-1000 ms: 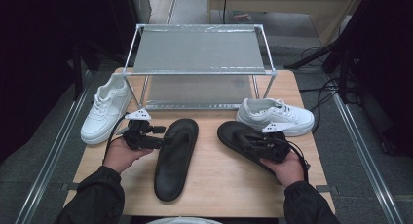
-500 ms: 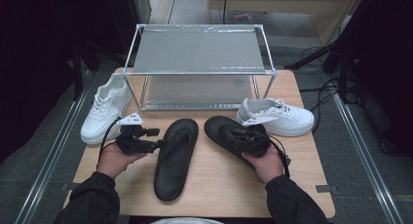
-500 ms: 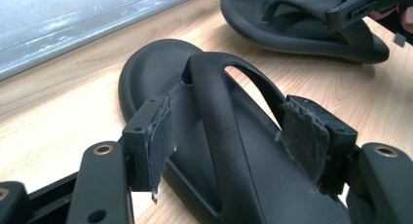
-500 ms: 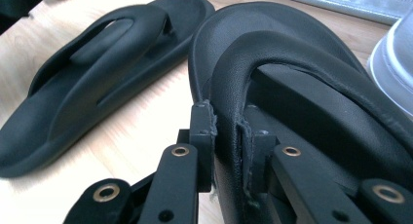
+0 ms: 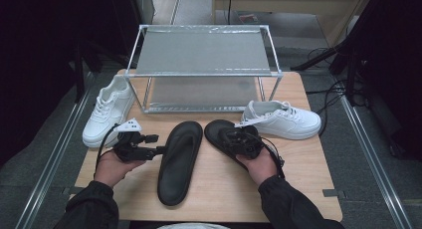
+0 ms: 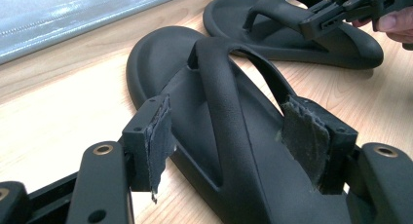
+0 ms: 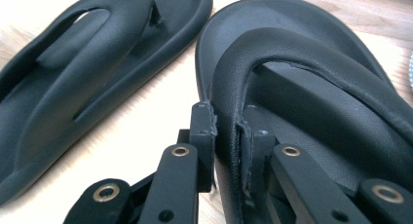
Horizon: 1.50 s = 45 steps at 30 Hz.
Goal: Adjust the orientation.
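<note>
1. High view. Sandals, black, moulded foam by the look, lie on the wooden table (image 5: pixel 298 164) in front of the metal rack (image 5: pixel 201 69). The left sandal (image 5: pixel 179 162) lies loose before the rack's middle. The right sandal (image 5: pixel 234 139) sits nearer the rack's right leg, under the right gripper (image 5: pixel 244 142). The left gripper (image 5: pixel 157 144) hovers just beside the left sandal. White sneakers flank the rack: one at its left (image 5: pixel 107 114), one at its right (image 5: pixel 281 122).

2. Left gripper view. Jaws stand apart, astride the left sandal's strap (image 6: pixel 219 87), pads not pressing. The strap looks the sensible hold: raised and narrow.

3. Right gripper view. Jaws are clamped on the right sandal's strap (image 7: pixel 253 58), which dents at the pads. Judgement: light, soft, springy, not fragile; the sole may dangle and swing when lifted by the strap.
</note>
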Each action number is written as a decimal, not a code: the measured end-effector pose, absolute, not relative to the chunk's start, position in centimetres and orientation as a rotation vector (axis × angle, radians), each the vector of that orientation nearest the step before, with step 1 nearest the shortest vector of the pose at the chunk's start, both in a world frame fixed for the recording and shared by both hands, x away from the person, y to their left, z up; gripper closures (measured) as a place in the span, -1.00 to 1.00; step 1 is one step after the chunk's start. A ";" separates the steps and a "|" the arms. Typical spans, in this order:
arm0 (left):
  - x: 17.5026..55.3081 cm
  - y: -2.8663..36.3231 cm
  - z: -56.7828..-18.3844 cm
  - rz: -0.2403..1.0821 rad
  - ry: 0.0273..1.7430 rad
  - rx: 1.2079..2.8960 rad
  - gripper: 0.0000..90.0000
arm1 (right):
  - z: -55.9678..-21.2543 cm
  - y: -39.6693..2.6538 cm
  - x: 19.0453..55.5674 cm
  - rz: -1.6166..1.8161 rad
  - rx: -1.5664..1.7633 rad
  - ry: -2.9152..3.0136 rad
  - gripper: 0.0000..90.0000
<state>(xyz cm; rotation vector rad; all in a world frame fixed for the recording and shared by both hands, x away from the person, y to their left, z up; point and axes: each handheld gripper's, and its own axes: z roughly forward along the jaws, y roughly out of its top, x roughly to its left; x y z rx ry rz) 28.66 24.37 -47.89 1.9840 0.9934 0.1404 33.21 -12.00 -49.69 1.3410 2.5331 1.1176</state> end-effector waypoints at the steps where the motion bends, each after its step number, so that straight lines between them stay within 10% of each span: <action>1: 28.6 24.3 -48.0 0.138 0.996 1.982 -0.21 | -49.8 -11.8 33.3 1.120 1.348 2.521 0.77; 14: 28.7 24.3 -48.8 0.134 0.989 2.002 -0.02 | -50.0 -11.1 34.0 1.151 1.309 2.548 0.66; 25: 29.0 25.4 -49.5 0.147 1.059 2.030 0.85 | -47.9 -13.7 33.4 1.309 1.260 2.519 0.75; 45: 29.9 24.1 -51.9 0.084 1.081 2.135 0.91 | -49.5 -13.0 34.4 1.100 1.217 2.625 1.00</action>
